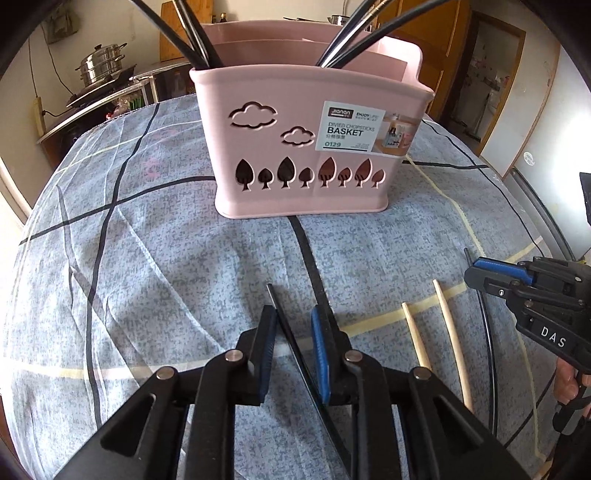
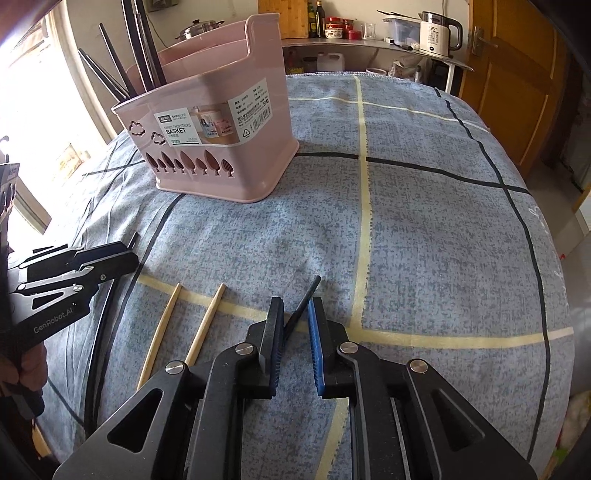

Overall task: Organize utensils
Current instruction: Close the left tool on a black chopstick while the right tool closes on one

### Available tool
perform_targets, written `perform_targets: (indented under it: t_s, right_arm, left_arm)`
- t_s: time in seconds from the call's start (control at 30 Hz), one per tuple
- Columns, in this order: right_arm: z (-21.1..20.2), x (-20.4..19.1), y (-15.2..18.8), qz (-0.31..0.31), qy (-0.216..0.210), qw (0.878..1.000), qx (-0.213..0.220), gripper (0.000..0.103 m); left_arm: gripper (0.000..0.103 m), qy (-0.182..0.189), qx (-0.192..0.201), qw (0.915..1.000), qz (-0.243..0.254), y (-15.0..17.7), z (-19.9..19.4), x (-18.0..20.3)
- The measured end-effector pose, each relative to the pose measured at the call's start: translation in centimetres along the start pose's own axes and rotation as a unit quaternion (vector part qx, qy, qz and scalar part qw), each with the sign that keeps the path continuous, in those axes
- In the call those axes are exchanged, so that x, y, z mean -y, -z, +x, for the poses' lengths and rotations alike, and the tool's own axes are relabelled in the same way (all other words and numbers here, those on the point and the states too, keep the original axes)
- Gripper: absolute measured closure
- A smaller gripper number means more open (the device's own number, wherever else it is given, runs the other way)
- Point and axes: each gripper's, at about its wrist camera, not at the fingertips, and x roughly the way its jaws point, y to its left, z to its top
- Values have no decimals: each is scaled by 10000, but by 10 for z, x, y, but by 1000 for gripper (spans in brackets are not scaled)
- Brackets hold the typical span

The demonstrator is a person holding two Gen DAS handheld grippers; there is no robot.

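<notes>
A pink chopstick basket [image 1: 273,147] [image 2: 207,177] stands on the checked cloth, with several black chopsticks [image 1: 192,40] upright in its compartments. My left gripper [image 1: 291,314] [image 2: 125,251] is open just above the cloth. A black chopstick [image 1: 291,339] crosses slantwise between its pads with gaps beside it. My right gripper [image 2: 297,304] [image 1: 471,273] is open too. Another black chopstick [image 2: 304,299] leans in its gap against the black finger. Two wooden chopsticks [image 1: 417,339] [image 2: 162,332] lie on the cloth between the grippers.
The blue-grey checked cloth [image 2: 424,240] covers a round table that falls away at its edges. Behind it, a counter holds a steel pot [image 1: 99,62] and a white kettle [image 2: 437,33]. A wooden door [image 2: 517,92] stands at the right. A hand [image 1: 569,384] holds the right gripper.
</notes>
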Motion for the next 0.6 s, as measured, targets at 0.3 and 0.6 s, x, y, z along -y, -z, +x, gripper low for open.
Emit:
perform_targets:
  t_s: [0.3, 0.6]
  right_arm:
    - [4, -10, -4, -143, 134, 9998, 23, 93]
    - [-22, -8, -9, -91, -130, 9989, 432, 96]
  left_arm:
    - [95, -98, 30, 9999, 42, -5, 2, 5]
    - [96, 169, 262, 9994, -115, -13, -23, -2]
